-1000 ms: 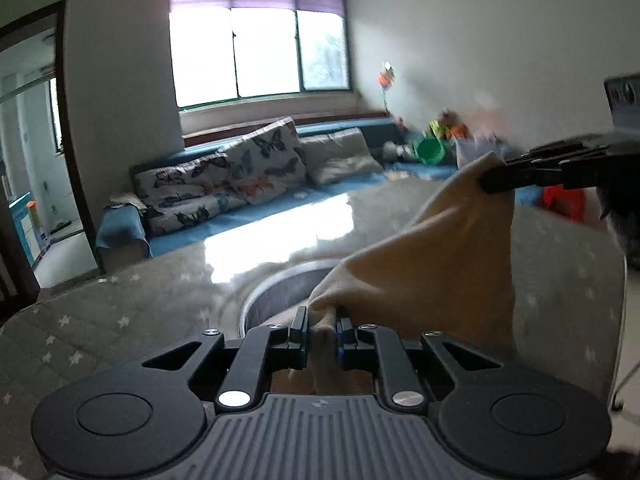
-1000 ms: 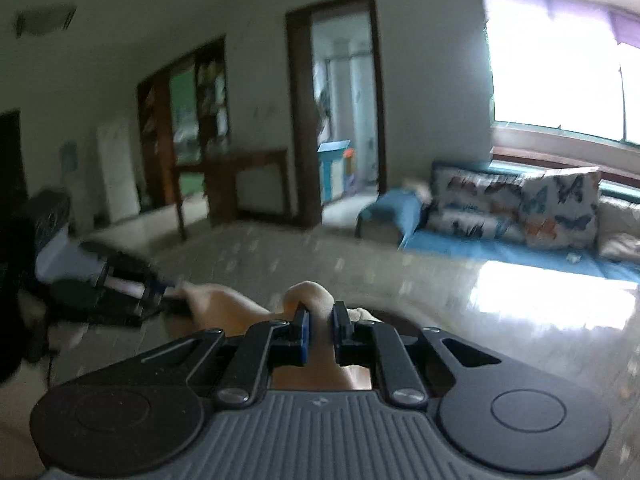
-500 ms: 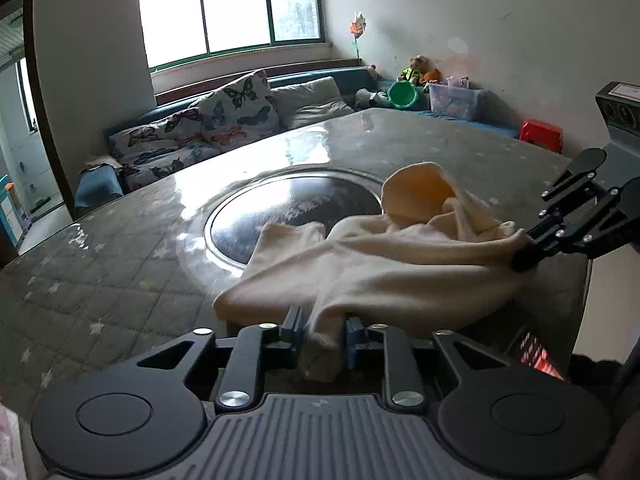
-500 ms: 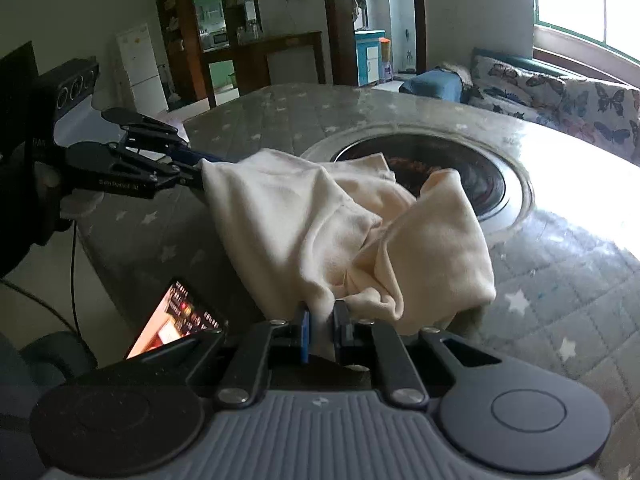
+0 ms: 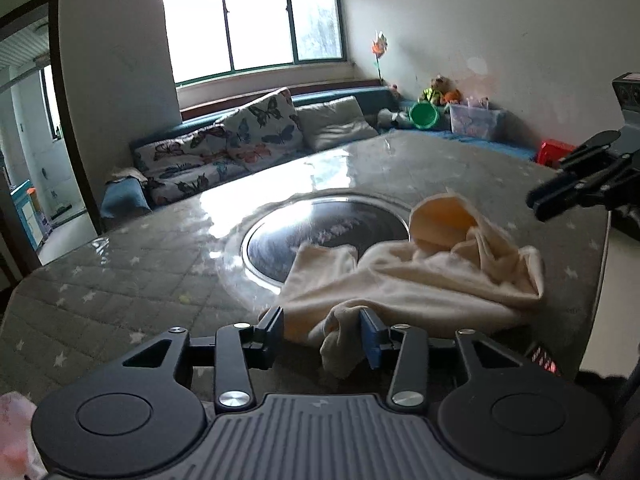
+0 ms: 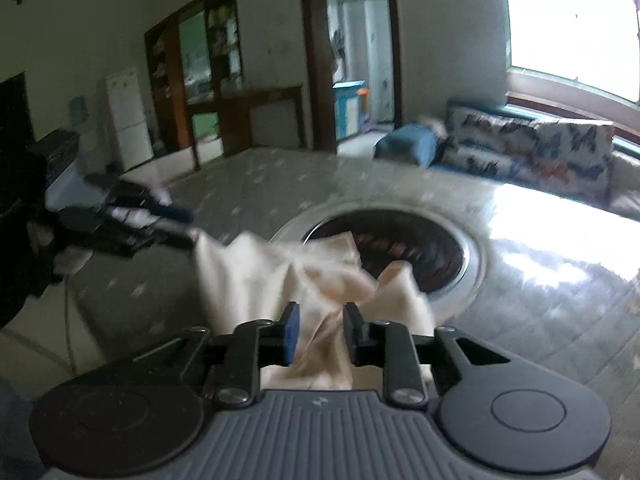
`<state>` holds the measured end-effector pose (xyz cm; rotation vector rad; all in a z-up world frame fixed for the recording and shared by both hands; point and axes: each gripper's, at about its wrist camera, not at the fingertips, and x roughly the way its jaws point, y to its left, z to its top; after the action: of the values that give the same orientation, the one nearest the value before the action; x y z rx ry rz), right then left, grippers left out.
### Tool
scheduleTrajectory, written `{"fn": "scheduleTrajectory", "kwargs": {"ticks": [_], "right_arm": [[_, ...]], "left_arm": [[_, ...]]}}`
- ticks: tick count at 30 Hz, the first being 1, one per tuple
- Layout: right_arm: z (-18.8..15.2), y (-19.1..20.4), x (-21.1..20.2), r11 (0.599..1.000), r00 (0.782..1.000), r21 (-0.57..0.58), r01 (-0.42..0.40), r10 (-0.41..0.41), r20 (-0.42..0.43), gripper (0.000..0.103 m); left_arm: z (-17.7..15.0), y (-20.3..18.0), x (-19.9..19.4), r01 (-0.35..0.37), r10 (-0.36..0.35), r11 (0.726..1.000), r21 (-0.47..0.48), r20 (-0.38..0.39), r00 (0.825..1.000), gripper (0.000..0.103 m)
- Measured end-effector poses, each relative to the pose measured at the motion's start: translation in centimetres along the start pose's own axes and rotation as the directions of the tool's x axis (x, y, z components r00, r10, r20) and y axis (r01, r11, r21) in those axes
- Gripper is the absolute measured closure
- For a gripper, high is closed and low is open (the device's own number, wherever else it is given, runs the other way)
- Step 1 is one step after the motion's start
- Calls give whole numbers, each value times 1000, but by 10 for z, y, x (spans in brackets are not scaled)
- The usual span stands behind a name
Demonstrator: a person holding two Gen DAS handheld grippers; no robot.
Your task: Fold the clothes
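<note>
The cream garment (image 5: 420, 280) lies crumpled on the grey star-patterned surface (image 5: 120, 300), lower centre of the left wrist view, one edge overlapping the dark round inset (image 5: 320, 232). The left gripper (image 5: 322, 334) has its jaws apart, a fold of cloth loose between them. In the right wrist view, the right gripper (image 6: 318, 330) also has its jaws apart with cloth bunched between; that frame is blurred. A butterfly-print sofa (image 5: 224, 152) sits behind.
</note>
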<state>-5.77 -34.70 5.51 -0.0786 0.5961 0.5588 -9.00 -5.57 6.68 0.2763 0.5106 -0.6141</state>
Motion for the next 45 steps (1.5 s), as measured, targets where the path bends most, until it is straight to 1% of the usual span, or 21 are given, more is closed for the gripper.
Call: {"fn": "scheduleTrajectory", "kwargs": {"ticks": [4,8,10,13,16,18,21,24,25,26,27,28,29,31,32,36,39,41,42,44,45], "right_arm": [[11,-5,25,999,999,28,42,-42,7,78],[8,-13,58,993,994,54,101,-99,-40,76],[3,-20,70,989,992,94,113,-107,-67,76],[-5,-28,76,981,987,132,145,-135,-84,76],[-5,-31,73,977,985,131,167,-159,-72,75],[-2,-32,71,976,983,122,179,-173,-59,68],[7,-36,74,976,980,92,197,-193,-46,64],[7,-41,80,974,978,92,206,-202,-50,61],[6,-43,82,973,978,97,208,-204,-52,61],[5,-45,84,972,977,101,210,-205,-54,64],[3,-47,86,972,977,105,212,-207,-57,75],[2,-48,87,971,976,110,214,-209,-59,83],[1,-50,89,970,976,114,216,-210,-61,92],[-2,-54,93,968,975,123,220,-213,-66,94],[-3,-55,94,967,974,128,223,-215,-68,95],[-10,-60,50,932,948,184,312,-319,7,95],[-23,-62,20,884,909,243,399,-417,25,95],[-37,-64,2,846,881,284,451,-472,6,95],[-43,-64,-3,833,875,297,467,-484,-19,95],[-57,-64,-11,801,859,331,499,-507,-66,95],[-64,-65,-13,791,857,342,506,-506,-98,95]], "left_arm": [[12,-6,7,29,-29,1000,-5,37,999,58],[24,-13,11,72,-73,997,13,72,995,58],[29,-17,19,116,-117,993,26,68,991,56],[33,-29,45,158,-159,985,67,10,987,55],[35,-38,71,201,-198,975,96,-35,980,55],[36,-40,86,224,-219,969,106,-60,974,55],[36,-42,102,268,-258,956,120,-97,961,54],[32,-46,112,280,-262,951,135,-131,956,54],[30,-47,113,282,-263,950,137,-138,955,56],[28,-49,114,281,-262,950,138,-140,955,66],[27,-49,113,281,-262,950,134,-141,955,75],[25,-50,113,281,-263,951,129,-141,955,89],[24,-49,111,277,-259,953,125,-139,956,91],[20,-48,105,265,-249,956,127,-128,960,97],[18,-46,102,261,-246,957,124,-126,961,97],[17,-41,92,258,-246,959,117,-105,964,97],[22,-39,93,254,-245,961,111,-84,966,94],[27,-39,97,246,-239,964,102,-74,968,93],[29,-39,100,243,-236,965,97,-71,969,91],[34,-39,107,238,-233,967,86,-68,970,82],[37,-38,112,239,-234,968,78,-70,970,80]]}}
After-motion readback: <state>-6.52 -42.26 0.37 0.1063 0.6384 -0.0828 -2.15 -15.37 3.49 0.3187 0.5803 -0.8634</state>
